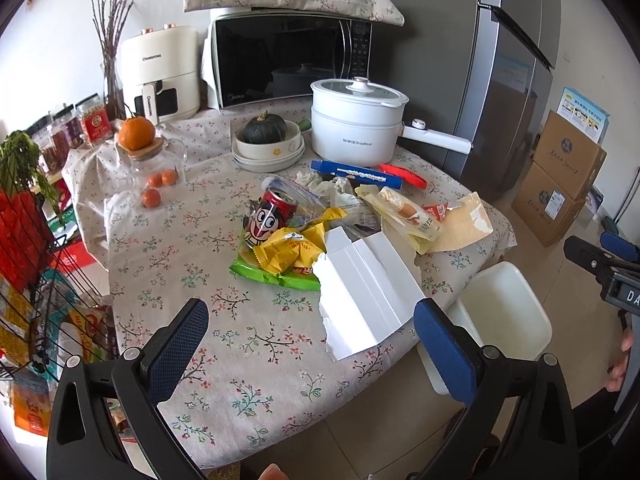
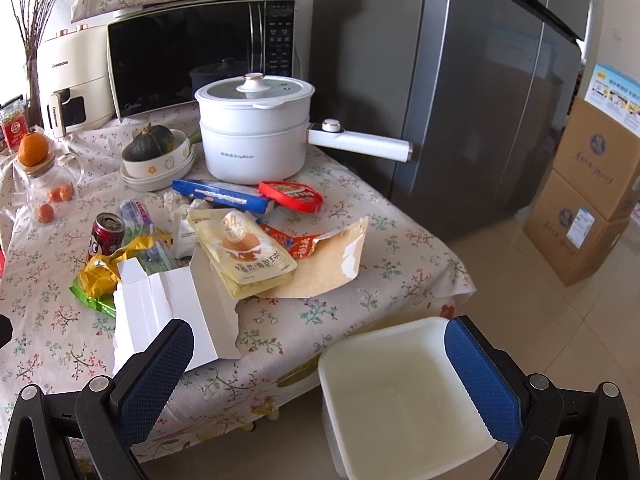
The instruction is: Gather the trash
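Both grippers are just hanging out over the near edge of the worktop, nothing in either one. The left gripper has its fingers spread wide apart, empty, above bare floral cloth. The right gripper is the same deal: fingers wide open, empty, with the white bin sitting on the floor right between them in the right wrist view. In the left wrist view that bin shows at about 4 o'clock, just off the worktop's edge.

The trash is all piled mid-worktop. Closest is a torn, flattened white carton, lying flat at roughly 12 o'clock from the left gripper. Just beyond it, toward 11 o'clock, a crumpled yellow wrapper sits on a green wrapper, with a red drink can touching them, tilted over in the left view. At 1 o'clock there's a yellow snack pouch lying on a torn brown paper bag, plus an orange-red packet poking out between them. Further back: crumpled tissues, a blue box and a red lid.

Behind all that stands a white electric pot, a bowl holding a green squash, a microwave and a glass jug with a mandarin on top.
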A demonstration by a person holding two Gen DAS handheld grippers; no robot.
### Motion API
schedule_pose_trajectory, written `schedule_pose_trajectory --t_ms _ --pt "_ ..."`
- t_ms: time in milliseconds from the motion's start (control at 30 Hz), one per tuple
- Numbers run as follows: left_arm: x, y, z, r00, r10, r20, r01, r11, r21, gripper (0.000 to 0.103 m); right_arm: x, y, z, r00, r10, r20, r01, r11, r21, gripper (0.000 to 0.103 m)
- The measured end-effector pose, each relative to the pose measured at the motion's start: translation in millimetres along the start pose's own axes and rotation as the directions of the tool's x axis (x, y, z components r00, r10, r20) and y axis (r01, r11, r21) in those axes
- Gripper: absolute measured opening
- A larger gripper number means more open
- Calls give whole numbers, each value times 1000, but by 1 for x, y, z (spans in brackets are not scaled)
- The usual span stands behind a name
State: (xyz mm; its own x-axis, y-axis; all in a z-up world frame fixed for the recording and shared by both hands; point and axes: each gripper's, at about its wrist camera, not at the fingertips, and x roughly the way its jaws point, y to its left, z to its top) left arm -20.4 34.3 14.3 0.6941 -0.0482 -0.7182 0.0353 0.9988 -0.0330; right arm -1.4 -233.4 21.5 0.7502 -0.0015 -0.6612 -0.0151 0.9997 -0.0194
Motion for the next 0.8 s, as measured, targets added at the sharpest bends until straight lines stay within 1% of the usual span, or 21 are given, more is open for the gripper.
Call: schedule_pose_trajectory --t_ms 133,233,267,300,333,367,467,533,567,633,700,733,767,800 --pt "20 13 11 996 -29 -90 29 1000 6 103 17 -8 10 994 73 -82 -69 996 53 103" --pt "38 19 20 991 -24 -129 27 999 24 103 37 -14 20 975 144 -167 -128 986 107 103" --pt "47 23 23 987 -46 -154 48 999 12 103 44 -14 24 970 157 -185 -136 984 118 103" --pt "58 26 25 979 -92 -180 93 996 -4 101 51 -14 27 966 165 -200 -142 982 122 103" --pt "69 29 27 970 -130 -206 128 991 -23 94 59 -13 30 961 170 -216 -146 982 123 103" --pt "80 34 28 964 -150 -221 143 989 -48 88 67 -11 32 956 178 -232 -153 981 123 103" --pt "110 53 31 953 -205 -225 178 975 -136 87 97 -5 34 937 208 -282 -179 976 125 103" --pt "131 65 31 939 -251 -235 203 956 -212 86 115 -1 32 927 222 -301 -192 973 124 103" --pt "141 70 31 935 -266 -236 208 948 -242 86 123 0 29 925 232 -302 -201 971 130 102" --pt "159 77 32 938 -259 -231 194 943 -270 86 138 0 23 913 265 -310 -226 961 156 102" --pt "175 79 35 938 -245 -246 174 945 -277 84 157 0 15 895 292 -338 -243 953 181 99" --pt "180 76 38 940 -235 -248 171 952 -254 83 166 1 11 886 304 -349 -251 949 190 99" --pt "183 70 42 944 -221 -245 172 963 -207 83 176 2 6 876 309 -371 -252 948 197 96" --pt "184 64 47 951 -200 -236 170 975 -142 83 185 5 2 860 313 -404 -249 947 204 92"
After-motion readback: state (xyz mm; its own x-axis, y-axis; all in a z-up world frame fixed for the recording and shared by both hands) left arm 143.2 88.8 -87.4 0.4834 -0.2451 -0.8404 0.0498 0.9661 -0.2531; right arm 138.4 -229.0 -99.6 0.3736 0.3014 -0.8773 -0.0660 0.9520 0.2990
